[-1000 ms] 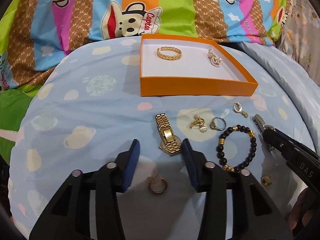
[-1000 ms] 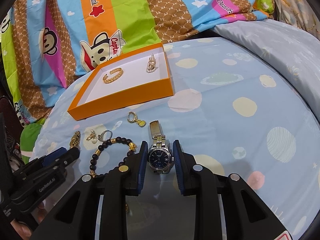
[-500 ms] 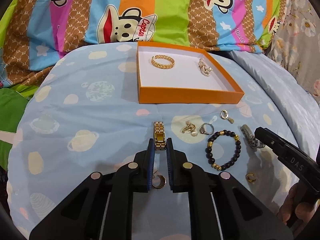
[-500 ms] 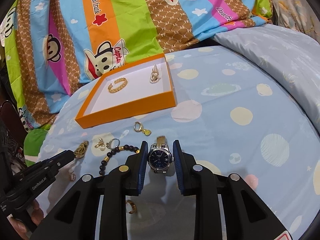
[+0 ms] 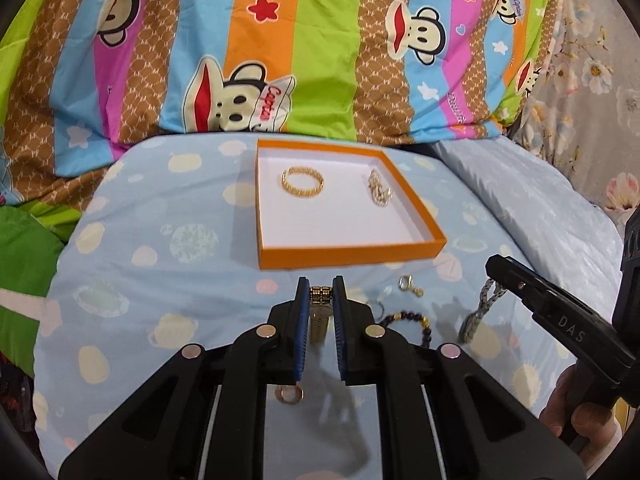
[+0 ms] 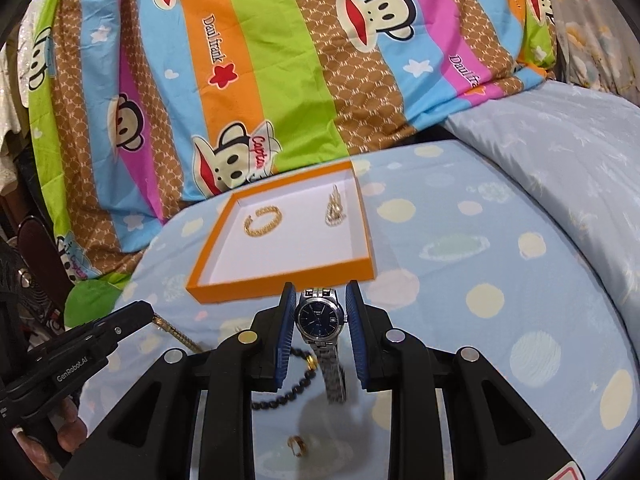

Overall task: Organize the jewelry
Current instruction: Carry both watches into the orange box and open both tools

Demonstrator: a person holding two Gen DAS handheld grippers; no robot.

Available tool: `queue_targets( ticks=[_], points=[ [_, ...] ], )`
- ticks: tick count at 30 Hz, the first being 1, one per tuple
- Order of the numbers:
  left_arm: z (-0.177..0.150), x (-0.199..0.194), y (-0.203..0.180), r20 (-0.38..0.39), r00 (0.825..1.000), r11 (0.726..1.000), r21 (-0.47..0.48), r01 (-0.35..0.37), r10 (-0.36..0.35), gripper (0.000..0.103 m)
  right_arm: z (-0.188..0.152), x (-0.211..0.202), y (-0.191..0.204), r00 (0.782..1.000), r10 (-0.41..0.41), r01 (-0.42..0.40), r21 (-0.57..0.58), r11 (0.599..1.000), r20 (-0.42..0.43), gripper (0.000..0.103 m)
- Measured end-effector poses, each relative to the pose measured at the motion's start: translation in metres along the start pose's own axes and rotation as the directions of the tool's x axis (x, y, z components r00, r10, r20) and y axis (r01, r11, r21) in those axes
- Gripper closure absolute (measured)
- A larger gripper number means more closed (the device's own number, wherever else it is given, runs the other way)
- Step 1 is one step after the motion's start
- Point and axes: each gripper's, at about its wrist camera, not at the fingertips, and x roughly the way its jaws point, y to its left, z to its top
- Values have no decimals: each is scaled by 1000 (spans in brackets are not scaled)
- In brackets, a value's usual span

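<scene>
While your left gripper (image 5: pixel 321 300) clamps the gold watch (image 5: pixel 320 312) and your right gripper (image 6: pixel 320 312) pinches the silver watch (image 6: pixel 320 320) by its case, both hang clear for the orange box (image 5: pixel 352 258) at 12 o'clock

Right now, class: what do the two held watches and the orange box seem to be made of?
Blue-dialled watch: silver-coloured metal, probably steel; shiny linked band. Gold watch: gold-coloured metal links, polished; plating or solid gold cannot be told. Orange box: looks like cardboard, matte orange walls, white inside, thin straight edges.
</scene>
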Motion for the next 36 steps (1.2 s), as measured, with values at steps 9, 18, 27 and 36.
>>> queue_targets(
  ticks=[9,18,27,36],
  points=[
    [65,4,-7,145,989,998,52,-27,19,92,59,24,13,998,28,-25,-53,998,64,79],
    [107,67,-8,191,981,998,46,-33,24,92,92,87,17,998,51,-48,-70,996,48,79],
    [89,133,7,81,994,997,23,-71,69,92,69,141,8,998,12,-17,-68,998,-66,79],
    [79,145,15,61,995,997,4,-75,74,89,58,148,11,997,-37,29,-108,994,-75,71]
  ],
)
